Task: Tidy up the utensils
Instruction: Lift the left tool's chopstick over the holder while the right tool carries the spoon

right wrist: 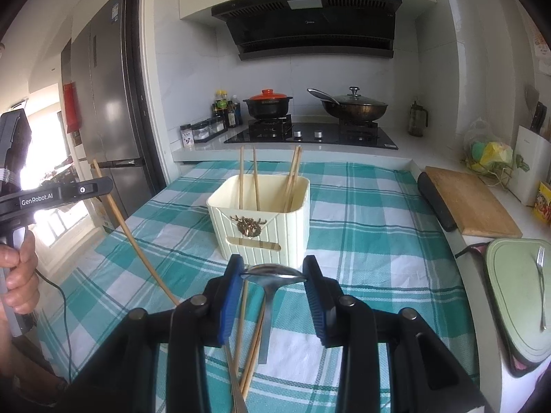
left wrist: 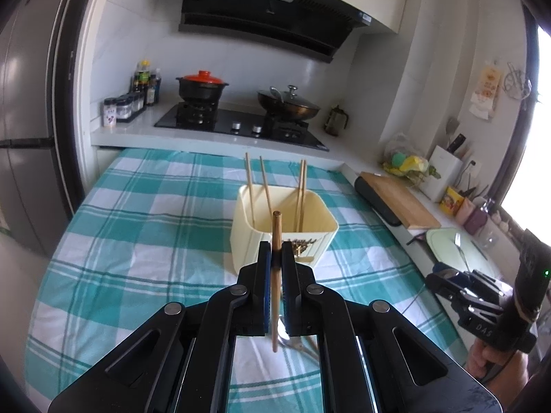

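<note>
A cream utensil holder (left wrist: pixel 284 230) (right wrist: pixel 261 220) stands mid-table with several wooden chopsticks (right wrist: pixel 256 182) upright in it. My left gripper (left wrist: pixel 276 258) is shut on a wooden chopstick (left wrist: pixel 275 275), held upright just in front of the holder; the same chopstick (right wrist: pixel 131 237) shows slanting in the right wrist view. My right gripper (right wrist: pixel 273 275) is shut on the bowl of a steel spoon (right wrist: pixel 272 273), held above the cloth near the holder's front. More chopsticks (right wrist: pixel 249 347) and another utensil lie on the cloth below it.
The table has a teal checked cloth (right wrist: pixel 378 241). A wooden cutting board (right wrist: pixel 471 203) and a green board with a fork (right wrist: pixel 540 282) sit on the right counter. A stove with pots (right wrist: pixel 310 130) lies behind. A fridge (right wrist: pixel 103 103) stands left.
</note>
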{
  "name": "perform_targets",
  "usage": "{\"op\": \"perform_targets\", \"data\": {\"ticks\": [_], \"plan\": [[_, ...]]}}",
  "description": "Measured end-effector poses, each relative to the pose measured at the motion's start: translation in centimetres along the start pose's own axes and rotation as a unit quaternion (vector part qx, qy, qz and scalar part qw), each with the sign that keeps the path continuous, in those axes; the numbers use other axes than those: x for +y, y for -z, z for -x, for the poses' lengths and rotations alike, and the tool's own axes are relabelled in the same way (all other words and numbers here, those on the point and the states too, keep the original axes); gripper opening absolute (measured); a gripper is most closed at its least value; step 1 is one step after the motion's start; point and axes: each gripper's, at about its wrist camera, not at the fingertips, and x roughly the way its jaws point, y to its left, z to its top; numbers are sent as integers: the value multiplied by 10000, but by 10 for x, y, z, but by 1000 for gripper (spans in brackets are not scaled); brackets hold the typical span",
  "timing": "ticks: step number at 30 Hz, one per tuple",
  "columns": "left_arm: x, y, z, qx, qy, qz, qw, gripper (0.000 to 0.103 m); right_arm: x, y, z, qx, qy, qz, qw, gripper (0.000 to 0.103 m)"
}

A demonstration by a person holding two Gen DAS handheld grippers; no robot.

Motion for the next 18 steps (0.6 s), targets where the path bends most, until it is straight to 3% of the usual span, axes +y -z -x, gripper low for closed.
{"op": "perform_targets", "data": {"ticks": [12,18], "plan": [[2,-34,7,-152,168,48,9997,3,0,-42,1,-191,-91,160,9996,36],[-4,-71,10,-443,171,-92,9988,3,1,-78,-8,-244,-173,270,9992,36]]}}
